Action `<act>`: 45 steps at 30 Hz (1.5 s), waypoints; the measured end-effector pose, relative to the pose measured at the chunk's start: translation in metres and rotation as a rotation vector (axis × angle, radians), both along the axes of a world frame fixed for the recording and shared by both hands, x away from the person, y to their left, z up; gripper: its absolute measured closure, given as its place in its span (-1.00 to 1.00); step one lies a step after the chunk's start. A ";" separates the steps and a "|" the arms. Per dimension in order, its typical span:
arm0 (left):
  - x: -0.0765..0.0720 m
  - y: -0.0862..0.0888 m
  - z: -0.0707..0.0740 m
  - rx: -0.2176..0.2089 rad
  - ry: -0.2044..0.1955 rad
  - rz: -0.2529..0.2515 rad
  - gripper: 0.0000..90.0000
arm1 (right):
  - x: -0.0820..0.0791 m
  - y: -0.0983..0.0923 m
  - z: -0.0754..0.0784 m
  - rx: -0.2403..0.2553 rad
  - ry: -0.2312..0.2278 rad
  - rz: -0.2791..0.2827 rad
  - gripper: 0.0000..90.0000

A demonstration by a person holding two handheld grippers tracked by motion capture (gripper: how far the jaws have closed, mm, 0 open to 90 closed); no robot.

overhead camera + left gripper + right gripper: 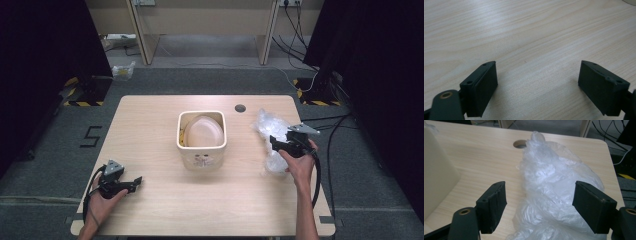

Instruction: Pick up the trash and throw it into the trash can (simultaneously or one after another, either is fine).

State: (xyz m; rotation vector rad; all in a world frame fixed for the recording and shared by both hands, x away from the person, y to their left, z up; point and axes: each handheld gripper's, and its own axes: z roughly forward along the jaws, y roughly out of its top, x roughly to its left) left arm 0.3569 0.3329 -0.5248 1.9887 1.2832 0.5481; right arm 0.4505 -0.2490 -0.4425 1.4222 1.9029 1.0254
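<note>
A crumpled clear plastic bag (267, 131) (554, 185) lies on the right side of the wooden table. My right gripper (278, 142) (540, 208) hovers low over it with jaws wide apart, the plastic lying between them untouched by the pads. A cream square bin (201, 140) with a rounded pale lid or liner inside stands at the table's middle; its wall shows at the left edge of the right gripper view as the bin (436, 175). My left gripper (131, 184) (537, 87) rests at the front left, open over bare wood.
A round cable hole (240, 108) (520, 144) is near the table's far edge. Black curtains, cables and desk legs stand beyond the table. A cable trails from each gripper toward the front edge.
</note>
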 end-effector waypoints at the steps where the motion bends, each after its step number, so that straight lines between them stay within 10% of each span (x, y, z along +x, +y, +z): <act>1: 0.000 0.000 0.000 0.000 0.000 0.000 -0.67 | 0.001 -0.001 -0.002 -0.009 0.009 -0.003 -0.45; 16: 0.000 0.000 0.000 0.002 0.001 0.001 -0.67 | 0.020 0.002 -0.042 -0.153 0.138 -0.047 -0.65; 21: 0.000 0.000 0.000 0.002 0.000 0.001 -0.67 | 0.020 0.003 -0.050 -0.217 0.138 -0.039 -0.26; 29: 0.000 0.000 0.000 0.001 0.000 0.000 -0.67 | 0.012 -0.005 -0.038 -0.185 0.068 -0.011 0.52; 45: 0.000 0.000 0.000 0.002 0.001 0.001 -0.67 | -0.006 -0.014 0.001 -0.057 -0.078 0.024 0.56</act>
